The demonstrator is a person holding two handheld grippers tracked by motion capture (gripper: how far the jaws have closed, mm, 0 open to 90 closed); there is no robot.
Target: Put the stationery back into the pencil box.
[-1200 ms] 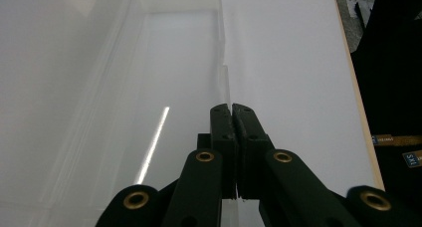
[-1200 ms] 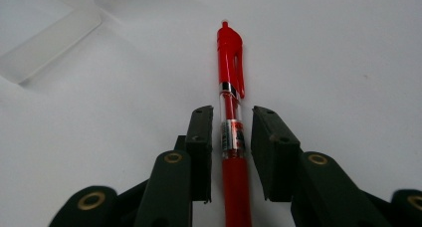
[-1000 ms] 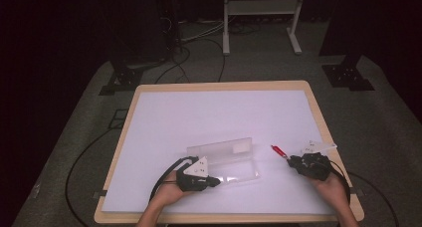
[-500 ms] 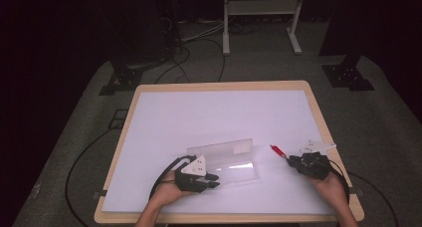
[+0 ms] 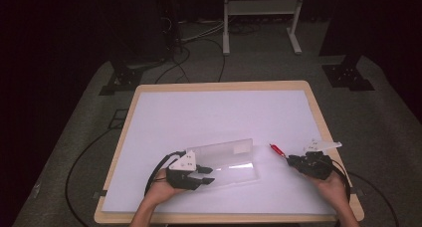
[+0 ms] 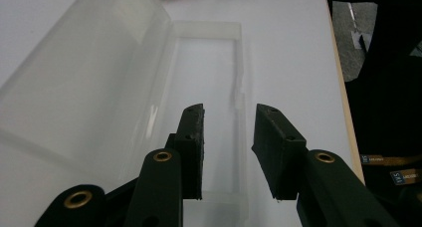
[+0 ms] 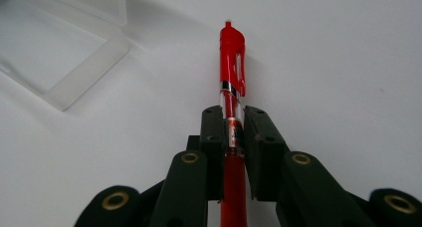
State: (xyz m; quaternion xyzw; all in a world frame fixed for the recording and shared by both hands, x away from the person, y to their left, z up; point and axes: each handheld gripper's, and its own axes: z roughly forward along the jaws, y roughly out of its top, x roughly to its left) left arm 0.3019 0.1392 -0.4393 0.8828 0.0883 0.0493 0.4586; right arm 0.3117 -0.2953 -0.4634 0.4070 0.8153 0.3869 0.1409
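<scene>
A clear plastic box (image 5: 238, 171) lies open near the table's front, its lid (image 5: 224, 149) folded back behind it. My left gripper (image 5: 205, 176) sits at the box's left end and is open. Its jaws have just been opening, and the pads (image 6: 193, 137) press on nothing, with the box's tray (image 6: 209, 62) below and ahead and the lid (image 6: 84, 77) to the left. My right gripper (image 5: 293, 160) is shut on a red pen (image 5: 276, 149), which points at the box. In the right gripper view the pen (image 7: 232, 53) juts past the gripper (image 7: 233, 118).
The white table top has a wooden rim (image 5: 318, 117). The person's hands reach in over the front edge. On the dark floor beyond are cables (image 5: 194, 38), a white stand (image 5: 259, 8) and black stand feet (image 5: 348, 75).
My left gripper's jaws have spread apart at the box's left end. The right gripper and the pen have stayed where they were.
</scene>
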